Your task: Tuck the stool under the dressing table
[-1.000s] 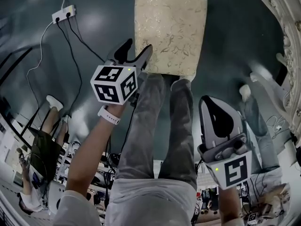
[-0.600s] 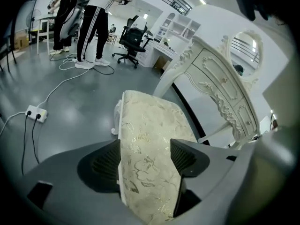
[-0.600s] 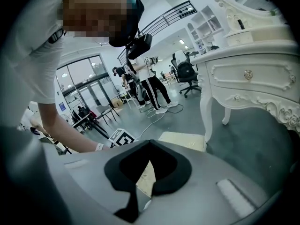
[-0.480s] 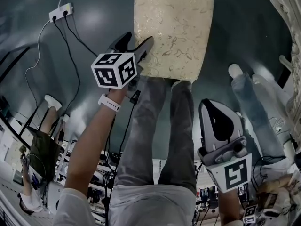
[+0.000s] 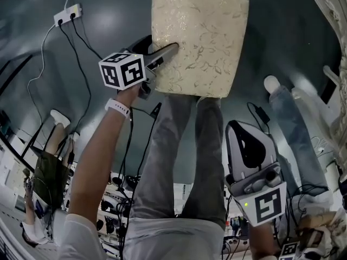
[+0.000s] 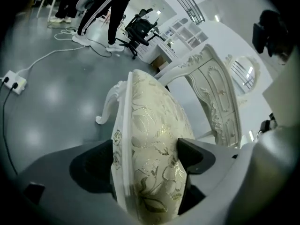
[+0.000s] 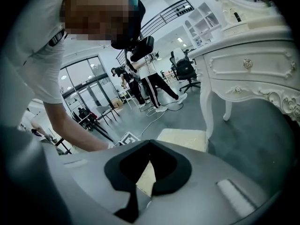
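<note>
The stool (image 5: 200, 37) has a cream floral cushion and a white carved frame; it stands on the grey floor ahead of my legs. My left gripper (image 5: 158, 46) is at its near left corner. In the left gripper view the seat edge (image 6: 150, 125) lies between the jaws of the left gripper (image 6: 144, 146), which are opening, and a curved white leg (image 6: 107, 108) shows below. My right gripper (image 5: 238, 126) hangs lower right, apart from the stool, jaws shut on nothing. In the right gripper view the right gripper (image 7: 149, 146) faces the stool (image 7: 183, 138) and the white dressing table (image 7: 248, 64).
A white power strip (image 5: 66, 15) with black cables lies on the floor at the left. One person stands at the far left (image 5: 46, 172), and another person's legs (image 5: 293, 129) are beside the dressing table's edge (image 5: 339, 15). Office chairs (image 6: 140, 27) stand farther off.
My left gripper has dropped onto the stool's near left corner and its jaws have spread around the seat edge. The right gripper has sunk a little.
</note>
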Action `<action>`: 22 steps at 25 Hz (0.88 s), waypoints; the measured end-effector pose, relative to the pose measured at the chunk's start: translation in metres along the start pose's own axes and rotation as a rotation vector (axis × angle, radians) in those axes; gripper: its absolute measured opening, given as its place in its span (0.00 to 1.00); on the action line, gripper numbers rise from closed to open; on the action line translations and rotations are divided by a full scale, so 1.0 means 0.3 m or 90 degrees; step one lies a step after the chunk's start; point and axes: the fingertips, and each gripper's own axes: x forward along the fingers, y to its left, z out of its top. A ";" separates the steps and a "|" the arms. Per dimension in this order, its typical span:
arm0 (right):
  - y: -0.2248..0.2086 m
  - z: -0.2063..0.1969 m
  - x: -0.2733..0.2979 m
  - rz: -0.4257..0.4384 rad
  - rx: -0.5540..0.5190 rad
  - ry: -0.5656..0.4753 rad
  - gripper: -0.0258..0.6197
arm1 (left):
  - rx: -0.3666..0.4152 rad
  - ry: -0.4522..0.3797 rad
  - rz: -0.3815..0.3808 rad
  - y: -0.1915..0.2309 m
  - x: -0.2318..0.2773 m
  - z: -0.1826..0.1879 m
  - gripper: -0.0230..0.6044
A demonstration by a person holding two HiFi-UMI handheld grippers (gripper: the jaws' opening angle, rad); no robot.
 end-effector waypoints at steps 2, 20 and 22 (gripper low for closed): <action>0.008 -0.005 0.004 0.003 0.005 0.002 0.06 | -0.009 0.007 -0.029 -0.006 0.007 0.002 0.71; -0.029 0.026 -0.041 0.002 -0.002 -0.002 0.06 | -0.102 -0.016 -0.029 -0.121 0.082 -0.110 0.71; -0.083 0.025 -0.075 -0.002 0.003 -0.003 0.06 | -0.119 -0.023 -0.026 -0.164 0.133 -0.133 0.71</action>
